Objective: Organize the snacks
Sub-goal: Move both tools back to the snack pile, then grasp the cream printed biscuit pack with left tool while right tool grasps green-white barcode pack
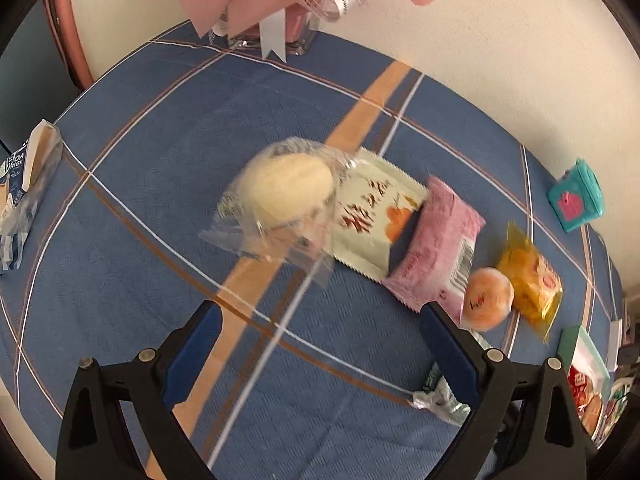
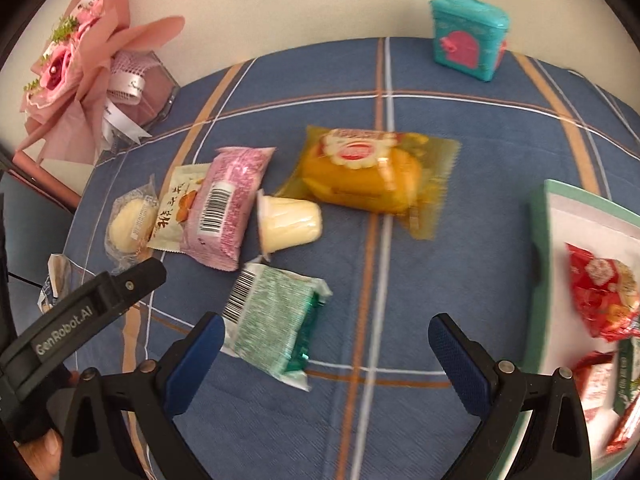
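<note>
Several snacks lie on the blue checked tablecloth (image 2: 460, 240). A pale bun in clear wrap (image 1: 280, 196) lies ahead of my open, empty left gripper (image 1: 320, 320); it also shows in the right wrist view (image 2: 130, 224). Beside it are a white packet (image 1: 372, 216), a pink packet (image 1: 436, 248), a jelly cup (image 1: 488, 298) and a yellow cake pack (image 1: 530, 276). My right gripper (image 2: 326, 334) is open and empty, with a green packet (image 2: 276, 320) at its left finger. The left gripper's body (image 2: 100, 300) shows at the left of the right wrist view.
A green-rimmed white box (image 2: 548, 240) at the right holds red snack packets (image 2: 600, 292). A teal tin (image 2: 468, 36) stands at the back. A pink flower bouquet (image 2: 72, 68) stands at the back left. A blue-white packet (image 1: 24, 196) lies at the table's left edge.
</note>
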{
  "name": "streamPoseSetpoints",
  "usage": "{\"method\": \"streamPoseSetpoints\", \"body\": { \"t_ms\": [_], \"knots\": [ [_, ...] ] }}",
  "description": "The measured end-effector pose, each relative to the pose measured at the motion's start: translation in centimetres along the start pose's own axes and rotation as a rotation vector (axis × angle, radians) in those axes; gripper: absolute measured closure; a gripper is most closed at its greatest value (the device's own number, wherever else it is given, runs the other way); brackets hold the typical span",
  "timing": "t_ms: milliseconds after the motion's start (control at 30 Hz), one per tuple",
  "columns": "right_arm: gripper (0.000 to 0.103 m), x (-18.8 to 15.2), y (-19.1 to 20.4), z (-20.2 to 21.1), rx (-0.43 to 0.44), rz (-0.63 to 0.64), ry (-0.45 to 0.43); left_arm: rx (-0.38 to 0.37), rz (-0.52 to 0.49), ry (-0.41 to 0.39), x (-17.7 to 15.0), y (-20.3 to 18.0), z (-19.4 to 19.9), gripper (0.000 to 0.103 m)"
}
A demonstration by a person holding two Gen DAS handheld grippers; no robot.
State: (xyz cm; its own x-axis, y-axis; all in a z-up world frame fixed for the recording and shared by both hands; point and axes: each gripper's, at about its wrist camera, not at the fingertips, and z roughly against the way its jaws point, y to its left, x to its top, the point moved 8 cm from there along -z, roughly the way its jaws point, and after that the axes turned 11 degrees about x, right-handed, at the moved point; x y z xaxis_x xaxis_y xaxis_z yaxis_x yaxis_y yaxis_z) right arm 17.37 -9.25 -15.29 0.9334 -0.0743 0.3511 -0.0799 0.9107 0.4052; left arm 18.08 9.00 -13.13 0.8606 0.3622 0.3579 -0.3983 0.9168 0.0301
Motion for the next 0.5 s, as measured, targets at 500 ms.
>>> {"method": "streamPoseSetpoints", "body": {
  "t_ms": [500],
  "knots": [
    [0.002, 1.1, 1.9, -4.6, -0.058, 0.025, 0.05, 0.001, -0.099, -0.088, 3.7, -2.7, -0.8, 0.004]
  ]
}}
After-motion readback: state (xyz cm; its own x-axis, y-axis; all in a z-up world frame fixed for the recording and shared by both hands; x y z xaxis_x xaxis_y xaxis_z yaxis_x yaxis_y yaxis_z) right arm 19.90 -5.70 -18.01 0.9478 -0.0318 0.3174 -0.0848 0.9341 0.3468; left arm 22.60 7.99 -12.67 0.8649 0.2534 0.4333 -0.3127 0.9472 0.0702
